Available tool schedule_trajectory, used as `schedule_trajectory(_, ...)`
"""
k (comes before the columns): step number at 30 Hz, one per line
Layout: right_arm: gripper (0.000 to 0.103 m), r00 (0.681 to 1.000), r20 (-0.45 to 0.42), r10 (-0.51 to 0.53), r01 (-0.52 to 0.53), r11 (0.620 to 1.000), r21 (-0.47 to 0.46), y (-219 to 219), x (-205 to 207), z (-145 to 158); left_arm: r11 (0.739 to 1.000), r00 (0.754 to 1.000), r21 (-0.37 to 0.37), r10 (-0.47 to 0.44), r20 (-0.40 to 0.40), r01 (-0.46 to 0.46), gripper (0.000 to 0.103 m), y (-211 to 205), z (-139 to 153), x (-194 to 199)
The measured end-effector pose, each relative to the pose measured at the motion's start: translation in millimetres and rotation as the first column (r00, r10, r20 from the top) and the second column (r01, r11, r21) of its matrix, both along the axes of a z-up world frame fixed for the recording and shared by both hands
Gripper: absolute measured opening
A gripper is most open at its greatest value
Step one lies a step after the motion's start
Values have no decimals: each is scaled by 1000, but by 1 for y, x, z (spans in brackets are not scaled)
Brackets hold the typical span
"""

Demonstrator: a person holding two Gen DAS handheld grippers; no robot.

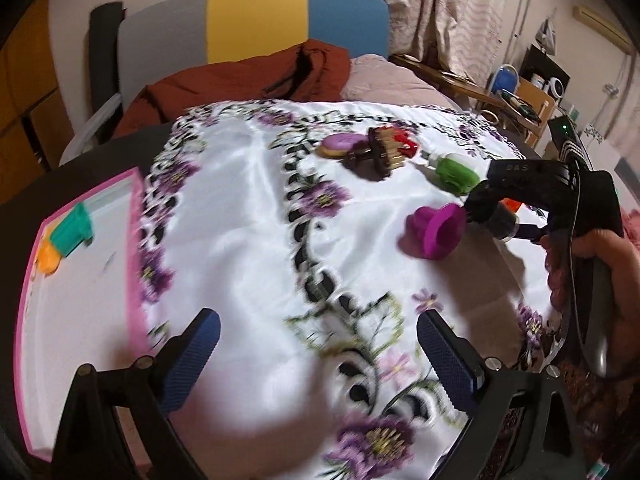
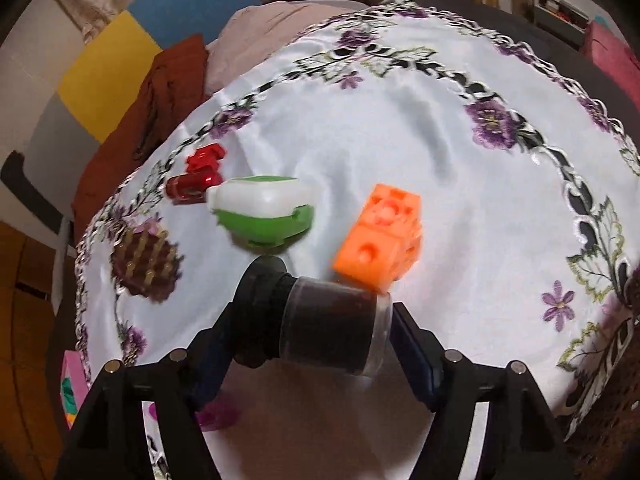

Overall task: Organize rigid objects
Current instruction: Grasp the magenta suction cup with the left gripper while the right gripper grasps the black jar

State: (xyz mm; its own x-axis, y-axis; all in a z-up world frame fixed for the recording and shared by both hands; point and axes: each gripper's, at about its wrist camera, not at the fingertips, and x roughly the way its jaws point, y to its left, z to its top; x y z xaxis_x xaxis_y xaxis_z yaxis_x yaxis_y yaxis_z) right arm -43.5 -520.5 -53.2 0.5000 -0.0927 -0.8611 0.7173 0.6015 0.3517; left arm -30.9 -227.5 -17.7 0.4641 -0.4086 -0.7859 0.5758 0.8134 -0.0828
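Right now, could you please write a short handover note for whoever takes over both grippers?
Left gripper: open, empty, hovering over the white embroidered tablecloth beside the pink-rimmed tray.
Right gripper: shut on a dark cylindrical jar with a black cap, held above the cloth.
Done: a teal plastic piece and an orange plastic piece already sit in the tray.
Left on the cloth: magenta plastic stamp, green-and-white plastic toy, orange block, red toy car, brown studded brush, purple-iced cookie.
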Motion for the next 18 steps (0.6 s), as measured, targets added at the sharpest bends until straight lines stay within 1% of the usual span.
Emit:
schedule_trajectory(2,74,1000,12,7,-7,1000,0,1,0,1,1000,1000,2,-23,8,23,100,-15,1,2)
schedule_trajectory(4,74,1000,26,6,-6,1000,5,0,-2,2,999,998,6,-44,36,44,100,-30,2,4)
schedule_trajectory(8,74,998,61,10,-10,1000,-1,0,-4,7,996,995,48,-78,65,75,100,-65,-6,11)
schedule_trajectory(13,74,996,87,9,-6,1000,-31,1,-6,14,993,995,77,-93,45,90,100,-98,-18,18)
schedule_trajectory(16,74,995,96,-5,8,999,-34,-1,-8,16,991,995,98,-91,39,87,100,-117,-23,24)
schedule_trajectory(18,74,994,105,-16,19,1000,-23,-4,-10,15,992,995,90,-95,33,91,100,-125,-24,26)
